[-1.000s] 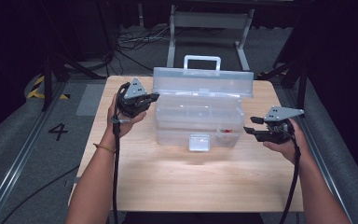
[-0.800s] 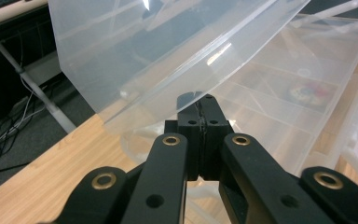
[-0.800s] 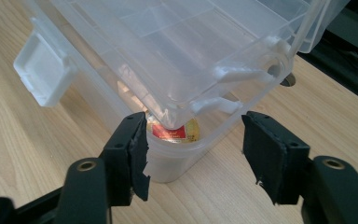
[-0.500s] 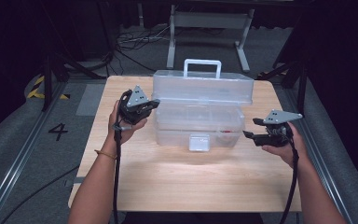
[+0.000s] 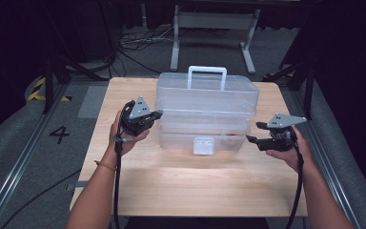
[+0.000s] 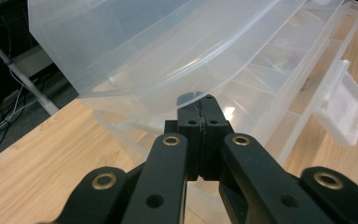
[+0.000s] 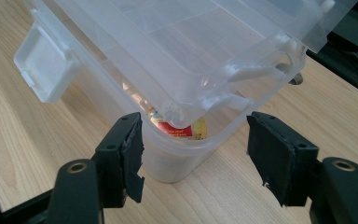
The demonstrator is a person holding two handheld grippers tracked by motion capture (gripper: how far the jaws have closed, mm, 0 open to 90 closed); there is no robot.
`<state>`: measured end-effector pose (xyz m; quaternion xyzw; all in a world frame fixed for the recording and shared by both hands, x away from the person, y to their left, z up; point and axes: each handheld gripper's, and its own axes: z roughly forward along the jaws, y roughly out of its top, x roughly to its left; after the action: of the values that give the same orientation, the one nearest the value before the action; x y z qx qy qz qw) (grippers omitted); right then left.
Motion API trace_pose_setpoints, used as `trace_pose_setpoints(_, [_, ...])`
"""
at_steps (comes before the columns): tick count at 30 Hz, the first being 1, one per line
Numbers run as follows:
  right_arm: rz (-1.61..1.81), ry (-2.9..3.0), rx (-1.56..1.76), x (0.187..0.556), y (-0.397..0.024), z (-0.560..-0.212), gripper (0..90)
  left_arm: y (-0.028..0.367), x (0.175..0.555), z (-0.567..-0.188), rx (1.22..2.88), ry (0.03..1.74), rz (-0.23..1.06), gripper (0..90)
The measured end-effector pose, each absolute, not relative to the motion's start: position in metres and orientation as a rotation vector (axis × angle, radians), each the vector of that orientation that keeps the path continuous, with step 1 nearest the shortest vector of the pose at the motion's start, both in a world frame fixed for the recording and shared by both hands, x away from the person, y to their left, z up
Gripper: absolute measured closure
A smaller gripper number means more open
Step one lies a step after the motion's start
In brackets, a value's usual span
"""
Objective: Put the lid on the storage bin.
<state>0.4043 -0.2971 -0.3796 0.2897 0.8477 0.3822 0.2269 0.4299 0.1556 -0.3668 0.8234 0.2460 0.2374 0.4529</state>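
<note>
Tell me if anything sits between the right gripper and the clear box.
Nothing visible does. The right gripper stands open just off the box, with bare table between its jaws and the box's corner in the right gripper view.

This looks like a recording lab or studio: past the left gripper the wooden table stands alone on grey floor marked with a number 4, loose cables, a metal stand and black surroundings beyond.

Bright lit table, dark surroundings; close views slightly soft.
</note>
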Motion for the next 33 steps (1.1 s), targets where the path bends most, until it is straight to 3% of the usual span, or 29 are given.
trace_pose_setpoints(33, [1.039, 2.368, 0.784, 0.404, -0.295, -0.387, 35.2, 0.156, 0.406, -0.399, 2.181, 0.640, 0.566, 90.0])
